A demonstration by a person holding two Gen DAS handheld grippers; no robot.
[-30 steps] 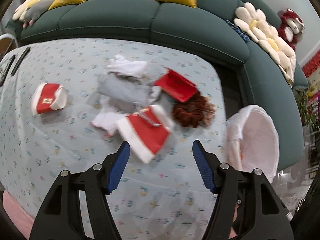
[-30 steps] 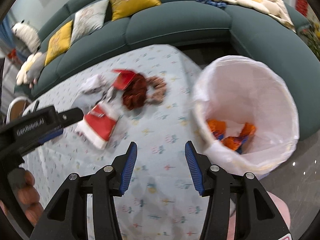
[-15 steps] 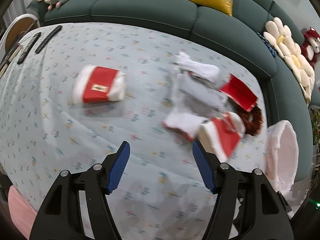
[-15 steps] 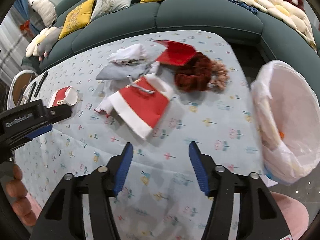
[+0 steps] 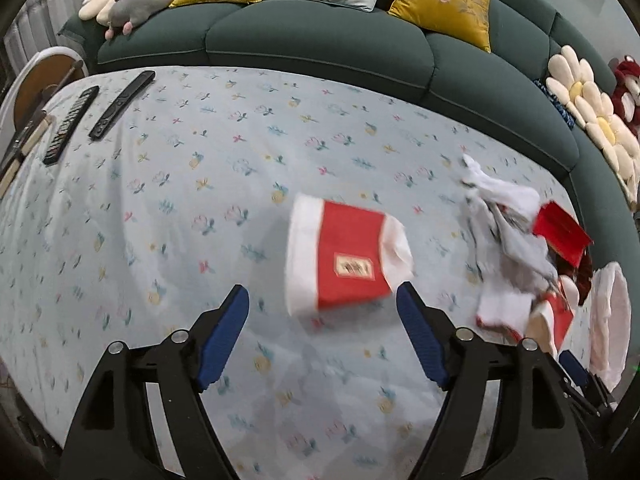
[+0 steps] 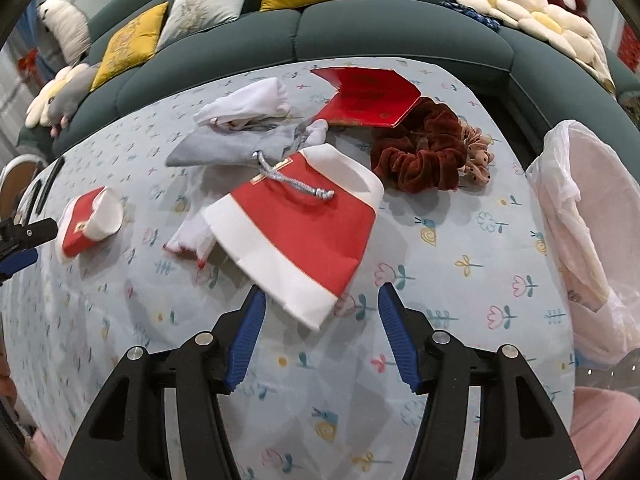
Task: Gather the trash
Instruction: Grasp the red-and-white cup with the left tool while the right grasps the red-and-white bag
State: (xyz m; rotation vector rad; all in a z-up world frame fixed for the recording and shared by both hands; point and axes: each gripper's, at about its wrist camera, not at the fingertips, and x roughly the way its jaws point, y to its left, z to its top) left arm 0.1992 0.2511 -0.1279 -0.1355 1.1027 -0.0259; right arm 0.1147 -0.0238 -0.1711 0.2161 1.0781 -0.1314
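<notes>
A small red-and-white paper bag (image 5: 344, 264) lies flattened on the floral tablecloth, just ahead of my open left gripper (image 5: 322, 320); it also shows in the right wrist view (image 6: 90, 220). A larger red-and-white paper bag (image 6: 296, 232) with a grey cord handle lies just ahead of my open right gripper (image 6: 320, 316). Behind it lie a grey cloth pouch (image 6: 236, 144), white tissue (image 6: 248, 100), a red envelope (image 6: 368, 96) and a dark red scrunchie (image 6: 420, 152). A bin lined with a white plastic bag (image 6: 576, 208) stands at the table's right edge.
Two black remote controls (image 5: 120, 104) lie at the table's far left. A dark green sofa (image 5: 320, 40) with yellow and grey cushions curves behind the table. A small spotted scrunchie (image 6: 476, 152) lies beside the dark red one.
My left gripper has swung left, from the trash pile to the small red-and-white bag. My right gripper has turned from the bin towards the large red-and-white bag. Both stay open.
</notes>
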